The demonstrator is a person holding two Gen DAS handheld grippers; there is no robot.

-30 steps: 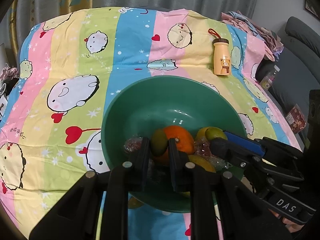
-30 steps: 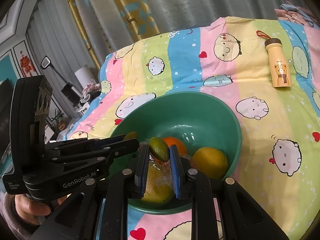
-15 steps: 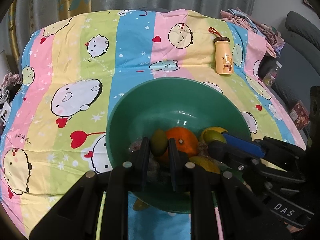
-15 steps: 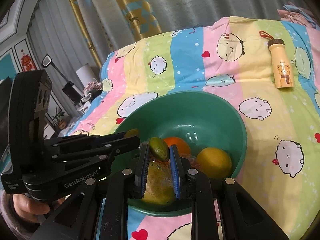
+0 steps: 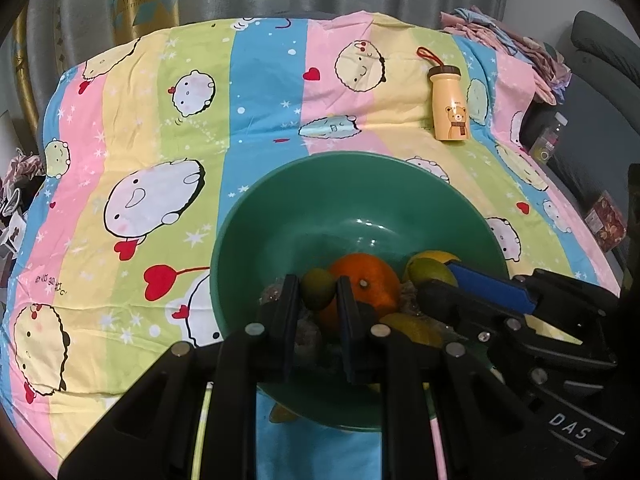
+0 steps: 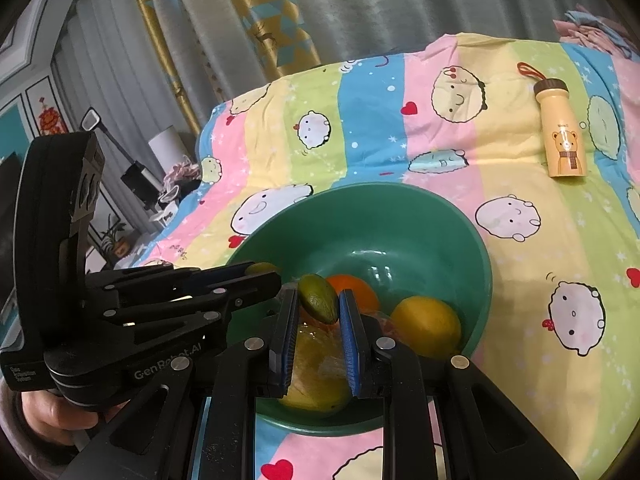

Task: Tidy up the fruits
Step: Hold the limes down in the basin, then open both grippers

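Cartoon-striped cloth [image 5: 168, 128] under a green bowl [image 5: 360, 200] of fruit. Both tongs are clamped, each on a small green fruit over the bowl: left gripper [image 5: 318, 300] pinching one [image 5: 318, 289], right gripper [image 6: 319, 308] another [image 6: 318, 298]. Looks like the drop-off step; next, part the jaws low so nothing bounces.

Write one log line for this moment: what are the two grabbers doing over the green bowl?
left gripper: shut on small green fruit | right gripper: shut on small olive-green fruit | both over round green plastic bowl | orange inside
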